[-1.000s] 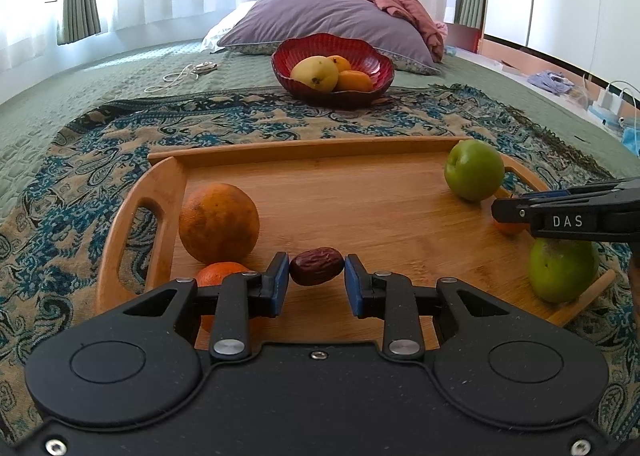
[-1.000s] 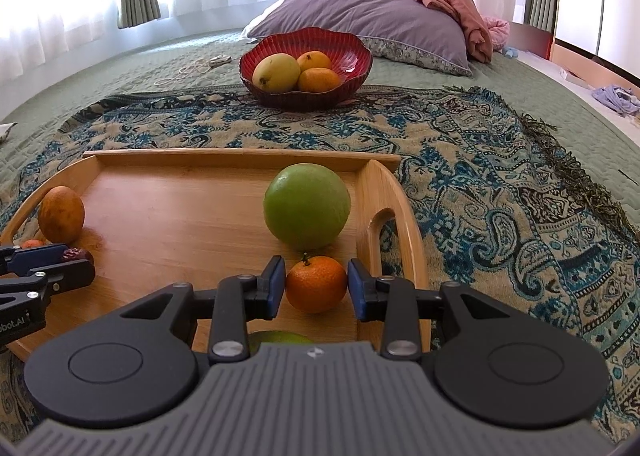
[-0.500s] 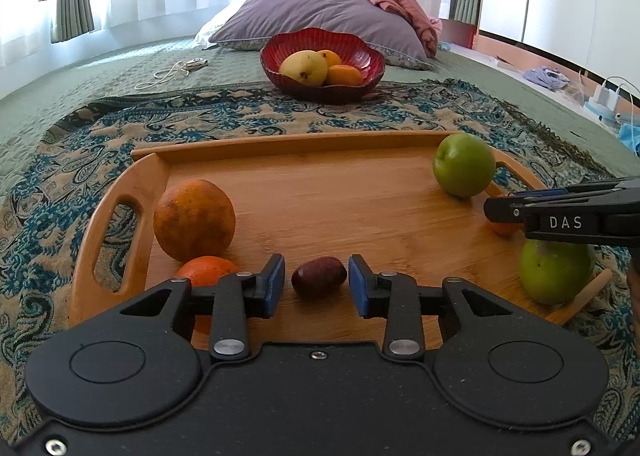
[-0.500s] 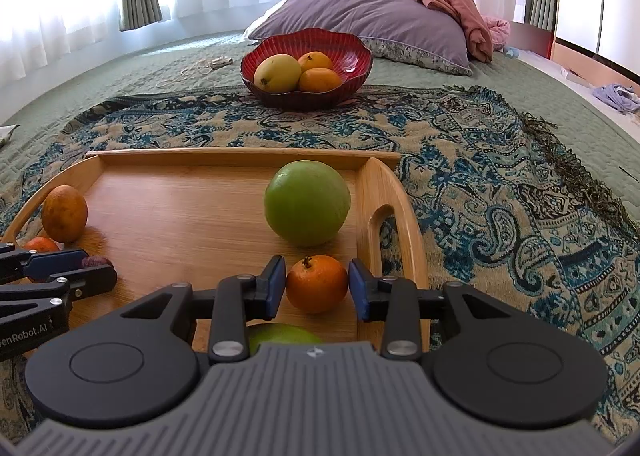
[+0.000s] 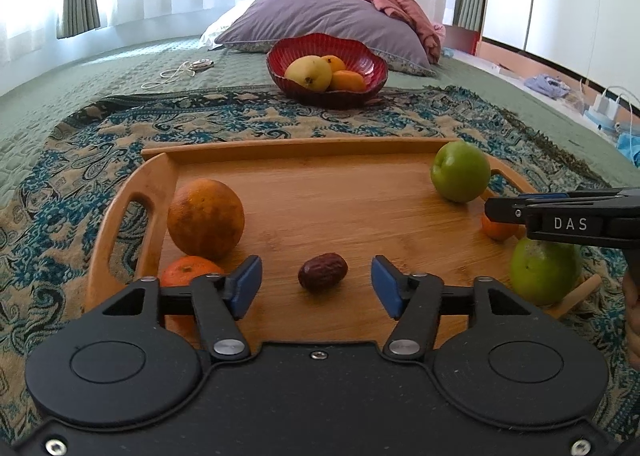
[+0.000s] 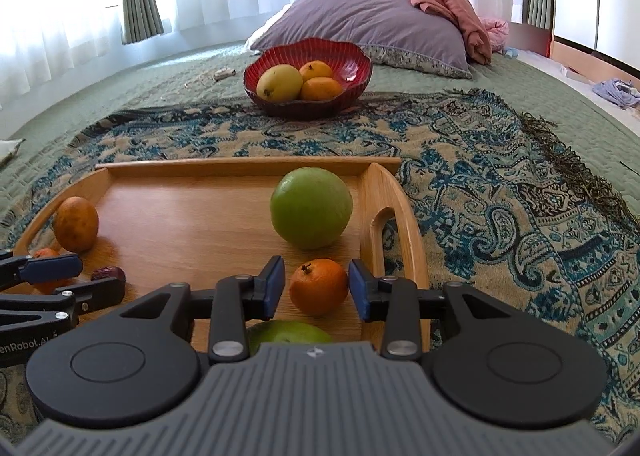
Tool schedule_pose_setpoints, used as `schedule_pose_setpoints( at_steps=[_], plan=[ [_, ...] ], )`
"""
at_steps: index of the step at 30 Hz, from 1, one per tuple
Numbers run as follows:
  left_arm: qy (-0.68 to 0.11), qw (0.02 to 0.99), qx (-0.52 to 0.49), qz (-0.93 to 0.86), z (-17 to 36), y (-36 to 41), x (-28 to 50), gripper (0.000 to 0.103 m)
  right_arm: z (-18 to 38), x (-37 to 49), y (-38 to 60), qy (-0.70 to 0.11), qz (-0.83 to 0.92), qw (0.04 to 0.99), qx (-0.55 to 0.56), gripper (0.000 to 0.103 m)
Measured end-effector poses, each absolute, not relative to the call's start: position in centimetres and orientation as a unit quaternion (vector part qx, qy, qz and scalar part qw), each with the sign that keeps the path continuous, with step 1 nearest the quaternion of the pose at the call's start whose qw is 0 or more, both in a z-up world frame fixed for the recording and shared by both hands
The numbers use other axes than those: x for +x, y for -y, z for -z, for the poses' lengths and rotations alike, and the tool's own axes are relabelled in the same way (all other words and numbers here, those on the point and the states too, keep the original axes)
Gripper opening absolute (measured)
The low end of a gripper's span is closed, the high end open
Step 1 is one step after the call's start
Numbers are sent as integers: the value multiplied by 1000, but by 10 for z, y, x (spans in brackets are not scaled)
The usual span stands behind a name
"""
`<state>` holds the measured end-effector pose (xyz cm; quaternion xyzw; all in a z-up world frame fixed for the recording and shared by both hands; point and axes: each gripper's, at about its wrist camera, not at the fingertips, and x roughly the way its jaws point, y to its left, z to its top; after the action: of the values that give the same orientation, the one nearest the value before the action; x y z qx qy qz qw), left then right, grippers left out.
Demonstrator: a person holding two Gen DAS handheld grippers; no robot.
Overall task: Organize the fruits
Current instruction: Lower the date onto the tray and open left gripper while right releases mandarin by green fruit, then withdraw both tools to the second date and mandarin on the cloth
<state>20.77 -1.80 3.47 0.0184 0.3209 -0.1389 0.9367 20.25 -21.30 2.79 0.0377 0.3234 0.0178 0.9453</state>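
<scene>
The left claw [image 5: 316, 284] stands released around the date [image 5: 322, 277], low in the frame's centre on the tray [image 5: 320, 192]. The right claw [image 6: 316, 288], also released, brackets a mandarin [image 6: 318, 286]. The date looks light, soft and wrinkled; pinch its middle gently.

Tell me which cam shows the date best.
Left wrist: the date lies whole and unobstructed between the open left gripper fingers. Right wrist shows only its top at the left edge, behind a left gripper finger.

left tongs [image 5: 316, 286] spread wide, right tongs [image 6: 316, 288] narrower
</scene>
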Motion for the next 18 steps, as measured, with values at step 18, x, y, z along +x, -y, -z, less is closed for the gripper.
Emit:
schedule_pose_setpoints(
  at_steps=[18],
  plan=[
    [-282, 949, 19, 140, -47, -13, 150, 84, -47, 136, 198, -232, -75, 970, 22, 82]
  ],
)
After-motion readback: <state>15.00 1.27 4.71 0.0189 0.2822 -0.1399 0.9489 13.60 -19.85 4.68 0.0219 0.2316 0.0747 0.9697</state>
